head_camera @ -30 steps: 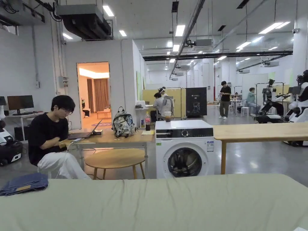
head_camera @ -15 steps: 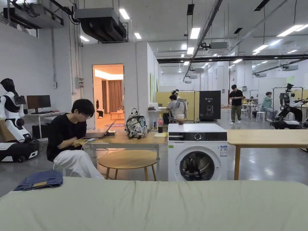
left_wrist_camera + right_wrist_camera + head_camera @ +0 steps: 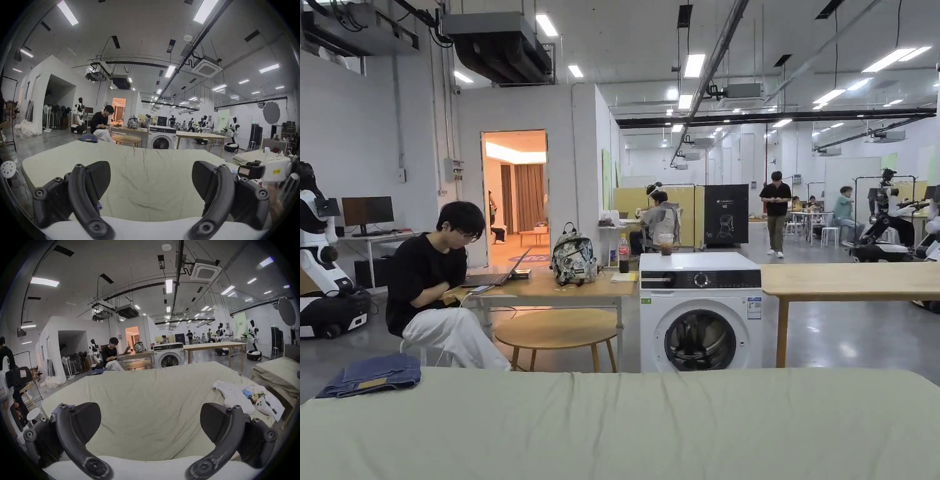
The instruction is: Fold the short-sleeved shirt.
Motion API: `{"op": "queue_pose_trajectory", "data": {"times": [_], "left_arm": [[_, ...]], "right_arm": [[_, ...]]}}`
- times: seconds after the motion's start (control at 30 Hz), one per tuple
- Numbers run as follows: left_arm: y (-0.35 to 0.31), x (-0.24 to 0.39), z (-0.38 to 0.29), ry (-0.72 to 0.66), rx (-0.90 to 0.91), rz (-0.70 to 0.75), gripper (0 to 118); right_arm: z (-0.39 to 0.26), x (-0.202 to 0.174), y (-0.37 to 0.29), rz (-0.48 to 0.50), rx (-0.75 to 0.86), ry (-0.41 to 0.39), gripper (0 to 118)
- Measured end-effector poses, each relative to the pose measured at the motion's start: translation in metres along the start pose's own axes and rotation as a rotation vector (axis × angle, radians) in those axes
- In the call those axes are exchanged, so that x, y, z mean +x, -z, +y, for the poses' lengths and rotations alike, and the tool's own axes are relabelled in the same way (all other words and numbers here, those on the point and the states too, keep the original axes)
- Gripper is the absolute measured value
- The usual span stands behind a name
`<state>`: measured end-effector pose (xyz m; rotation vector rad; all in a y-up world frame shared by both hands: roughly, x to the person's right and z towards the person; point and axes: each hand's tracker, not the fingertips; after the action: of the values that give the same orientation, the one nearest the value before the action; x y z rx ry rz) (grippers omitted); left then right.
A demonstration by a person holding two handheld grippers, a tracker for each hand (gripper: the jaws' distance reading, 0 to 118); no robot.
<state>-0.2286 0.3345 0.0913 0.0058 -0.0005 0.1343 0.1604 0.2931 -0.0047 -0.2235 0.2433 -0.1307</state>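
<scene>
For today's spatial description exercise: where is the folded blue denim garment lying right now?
In the head view, the folded denim garment lies on the far left corner of the green-covered table, just in front of the seated person.

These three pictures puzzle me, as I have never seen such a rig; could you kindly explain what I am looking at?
A person holds a two-jaw gripper in each hand. One picture comes from a camera on the person's head; the others ride on the grippers. The left gripper and the right gripper both stand open, holding nothing, over a bed with a pale green sheet. Folded jeans lie at its far left corner. In the right gripper view, a crumpled white garment, perhaps the shirt, lies at the right edge among small odds and ends. Behind stand a washing machine and tables.
</scene>
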Motion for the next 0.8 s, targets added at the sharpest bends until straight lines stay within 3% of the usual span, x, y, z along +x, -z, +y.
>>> {"op": "queue_pose_trajectory", "data": {"times": [0.1, 0.23, 0.43, 0.67, 0.8], "left_arm": [[0.0, -0.008, 0.0, -0.048, -0.005, -0.015, 103], [-0.002, -0.01, -0.002, -0.06, -0.002, -0.007, 103], [0.002, -0.008, -0.003, -0.059, -0.038, -0.013, 103], [0.003, -0.001, -0.002, -0.018, -0.059, -0.022, 103], [0.004, 0.002, -0.001, -0.042, -0.063, -0.067, 103]], "right_arm": [[0.002, 0.005, 0.001, -0.01, -0.02, 0.078, 118], [0.008, 0.012, -0.001, 0.034, -0.032, 0.121, 118], [0.001, 0.023, 0.011, 0.084, -0.083, 0.289, 118], [0.009, 0.021, 0.011, 0.004, -0.093, 0.274, 118], [0.007, 0.019, 0.014, 0.022, -0.112, 0.273, 118]]}}
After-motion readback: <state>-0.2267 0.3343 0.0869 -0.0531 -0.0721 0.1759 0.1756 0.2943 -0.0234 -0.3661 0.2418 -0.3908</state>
